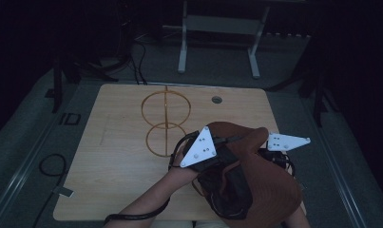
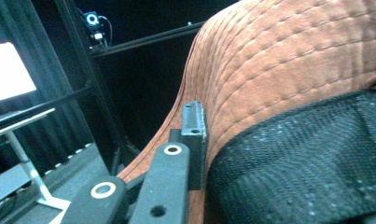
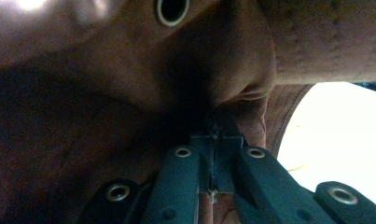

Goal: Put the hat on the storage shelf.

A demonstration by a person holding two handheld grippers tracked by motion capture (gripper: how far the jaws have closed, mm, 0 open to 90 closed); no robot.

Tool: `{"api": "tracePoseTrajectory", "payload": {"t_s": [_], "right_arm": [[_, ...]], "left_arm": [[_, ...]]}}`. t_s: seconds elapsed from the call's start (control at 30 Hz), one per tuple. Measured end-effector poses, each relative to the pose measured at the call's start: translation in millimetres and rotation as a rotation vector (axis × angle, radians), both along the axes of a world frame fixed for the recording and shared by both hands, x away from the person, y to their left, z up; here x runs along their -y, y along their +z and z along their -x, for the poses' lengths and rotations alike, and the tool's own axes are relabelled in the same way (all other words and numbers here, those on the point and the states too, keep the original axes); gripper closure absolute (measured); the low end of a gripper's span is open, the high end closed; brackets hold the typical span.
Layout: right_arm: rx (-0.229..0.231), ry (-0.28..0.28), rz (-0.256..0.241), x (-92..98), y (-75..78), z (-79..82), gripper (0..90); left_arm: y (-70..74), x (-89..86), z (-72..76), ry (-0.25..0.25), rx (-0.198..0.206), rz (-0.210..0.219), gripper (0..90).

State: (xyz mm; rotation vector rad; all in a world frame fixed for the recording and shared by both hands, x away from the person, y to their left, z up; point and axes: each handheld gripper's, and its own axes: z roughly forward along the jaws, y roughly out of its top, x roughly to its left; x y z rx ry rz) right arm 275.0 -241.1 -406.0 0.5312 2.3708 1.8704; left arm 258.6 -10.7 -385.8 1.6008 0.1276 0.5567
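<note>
Currently both grippers clamp the brown hat (image 1: pixel 263 190) above the table (image 1: pixel 118 156): left gripper (image 2: pixel 195 140) jaws closed on its stitched brim, right gripper (image 3: pixel 216 154) jaws pinched together on hat fabric.

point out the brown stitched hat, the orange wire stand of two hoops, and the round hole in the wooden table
brown stitched hat (image 1: pixel 270 190), high view, on its wide brim
orange wire stand (image 1: pixel 166 110), high view, on the centre rod
round hole (image 1: pixel 216 99), high view, on its middle
</note>
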Motion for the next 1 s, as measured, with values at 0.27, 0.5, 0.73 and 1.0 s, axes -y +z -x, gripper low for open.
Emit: {"api": "tracePoseTrajectory", "payload": {"t_s": [0.27,0.5,0.73,1.0], "right_arm": [[-0.016,0.017,-0.023,5.8,7.0,1.2,89.4],[-0.011,0.011,-0.057,11.0,11.9,0.9,89.5],[-0.015,-0.008,-0.104,20.9,15.3,-3.6,89.5],[-0.021,-0.038,-0.146,31.3,20.1,-9.2,89.5]], "left_arm": [[8.8,2.0,3.8,0.009,0.006,-0.013,64.1],[13.5,2.3,6.8,0.051,0.025,0.007,52.2],[13.5,-2.7,9.0,0.062,0.018,0.003,48.5],[10.8,-14.0,8.2,0.102,-0.015,-0.008,44.9]]}}
